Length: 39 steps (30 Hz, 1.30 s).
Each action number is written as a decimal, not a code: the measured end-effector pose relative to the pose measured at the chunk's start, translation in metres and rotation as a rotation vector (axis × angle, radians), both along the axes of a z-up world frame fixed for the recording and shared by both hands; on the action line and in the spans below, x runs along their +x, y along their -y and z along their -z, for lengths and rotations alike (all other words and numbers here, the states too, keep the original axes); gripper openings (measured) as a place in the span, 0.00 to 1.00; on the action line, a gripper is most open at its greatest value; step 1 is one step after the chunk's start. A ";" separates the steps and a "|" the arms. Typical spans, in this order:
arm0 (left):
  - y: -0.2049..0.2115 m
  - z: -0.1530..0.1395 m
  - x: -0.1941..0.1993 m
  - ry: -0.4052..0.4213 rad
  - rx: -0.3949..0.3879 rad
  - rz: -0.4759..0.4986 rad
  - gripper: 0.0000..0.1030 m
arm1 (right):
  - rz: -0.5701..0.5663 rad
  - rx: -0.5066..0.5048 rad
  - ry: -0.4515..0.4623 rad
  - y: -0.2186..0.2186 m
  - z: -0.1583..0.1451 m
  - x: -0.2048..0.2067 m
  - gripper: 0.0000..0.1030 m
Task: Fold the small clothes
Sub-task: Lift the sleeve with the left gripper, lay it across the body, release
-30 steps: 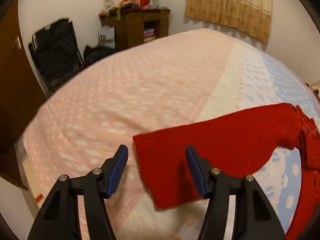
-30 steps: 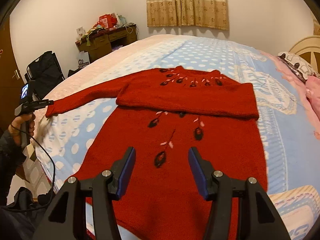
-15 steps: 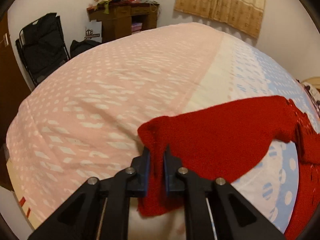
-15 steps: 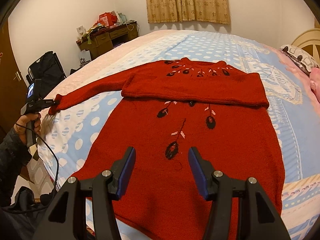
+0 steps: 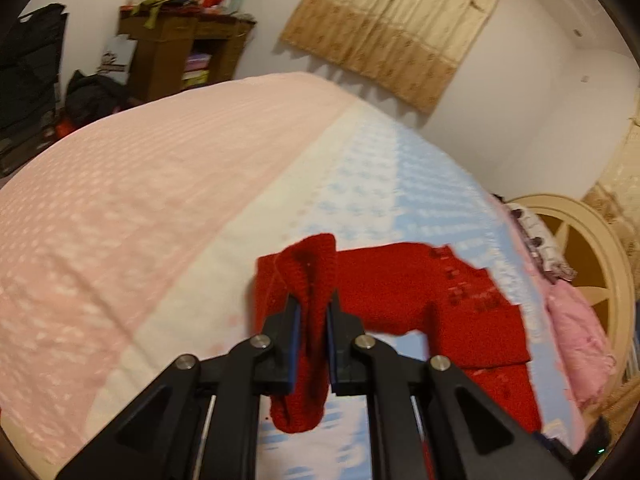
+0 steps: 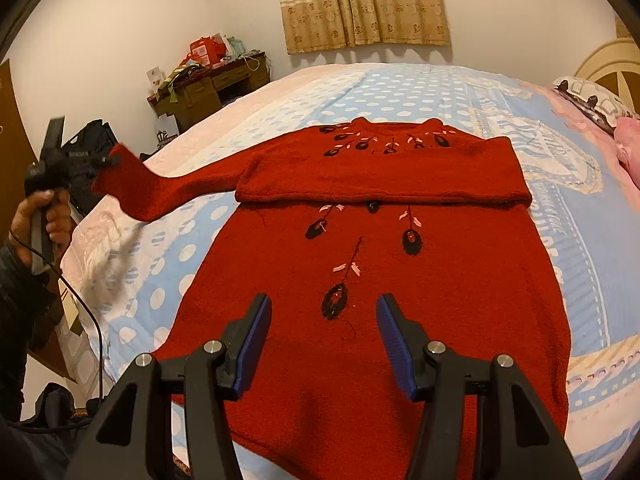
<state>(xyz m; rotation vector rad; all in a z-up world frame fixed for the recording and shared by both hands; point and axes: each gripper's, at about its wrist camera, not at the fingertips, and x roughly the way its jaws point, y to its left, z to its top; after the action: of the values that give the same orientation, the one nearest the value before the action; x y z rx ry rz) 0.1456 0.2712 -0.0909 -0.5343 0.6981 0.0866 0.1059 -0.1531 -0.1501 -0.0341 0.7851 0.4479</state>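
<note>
My left claw (image 5: 313,312) is pinched tight on the end of the red sleeve (image 5: 310,280). The cuff sticks up above my two blue pads and a floppy bit hangs down below them, near the bottom middle of the left view. This view is blurry. It shows only part of the red sweater (image 5: 420,292), off to the right of my claw.

The right view shows much more. There I see the whole red sweater (image 6: 376,280) lying flat in the middle of the frame, with black and pink flowers sewn on it. The top part is folded down, making a thick band across the chest. The sleeve (image 6: 156,188) stretches out to the left edge of the frame and is lifted off the bed. My left hand (image 6: 44,216) holds the black claw (image 6: 106,160) there, gripping the cuff. A black cord hangs down from it.

My right claw (image 6: 324,330) is at the bottom of its own view. Its two blue pads stand apart with nothing between them, and it hovers over the bottom part of the sweater.

The sweater lies on a big bed (image 6: 580,240). The cover is blue with white dots in the middle and pink (image 5: 120,200) on the left side of the left view. A pink pillow (image 5: 576,328) and a round cream headboard (image 5: 592,264) sit at the right side. Yellow curtains (image 6: 364,4) hang on the white wall at the top. A brown desk (image 6: 212,84) piled with stuff stands in the upper left, with dark bags (image 5: 28,68) beside it.
</note>
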 end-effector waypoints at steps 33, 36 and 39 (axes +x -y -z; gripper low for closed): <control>0.132 -0.102 0.071 0.184 0.052 0.220 0.11 | 0.037 0.053 -0.028 0.024 0.010 0.005 0.54; 0.152 -0.114 0.079 0.202 0.062 0.256 0.11 | 0.041 0.060 -0.026 0.026 0.009 0.005 0.54; 0.174 -0.123 0.086 0.216 0.067 0.298 0.11 | 0.045 0.068 -0.025 0.029 0.008 0.005 0.54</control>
<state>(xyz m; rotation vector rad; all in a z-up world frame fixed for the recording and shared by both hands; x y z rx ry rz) 0.2313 0.0971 0.0320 -0.3637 0.5547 -0.2233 0.1110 -0.1826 -0.1586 0.0527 0.7933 0.4327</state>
